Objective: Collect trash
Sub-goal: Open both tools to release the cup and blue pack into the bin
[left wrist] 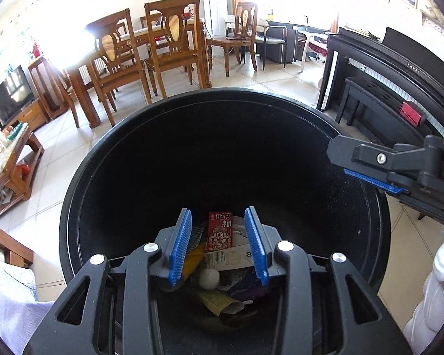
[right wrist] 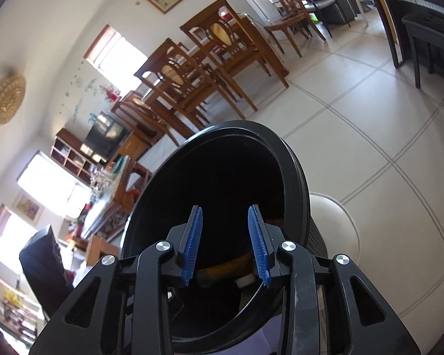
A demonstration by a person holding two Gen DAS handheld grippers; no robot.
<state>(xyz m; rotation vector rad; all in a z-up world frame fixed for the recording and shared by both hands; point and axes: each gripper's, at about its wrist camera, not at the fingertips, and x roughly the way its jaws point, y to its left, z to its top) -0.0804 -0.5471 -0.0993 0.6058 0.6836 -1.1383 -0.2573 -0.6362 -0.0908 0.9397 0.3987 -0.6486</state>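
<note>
Both grippers hang over the bin [left wrist: 83,177], fingers apart with nothing between them: the left gripper [left wrist: 219,245] above the trash, the right gripper [right wrist: 225,244] at the rim. The trash lies at the bottom: a red carton [left wrist: 220,230], a white ball [left wrist: 209,278] and wrappers [left wrist: 219,303]. Pulling back carelessly could catch a finger on the rim and tip the bin, spilling it onto the floor [right wrist: 370,136].
</note>
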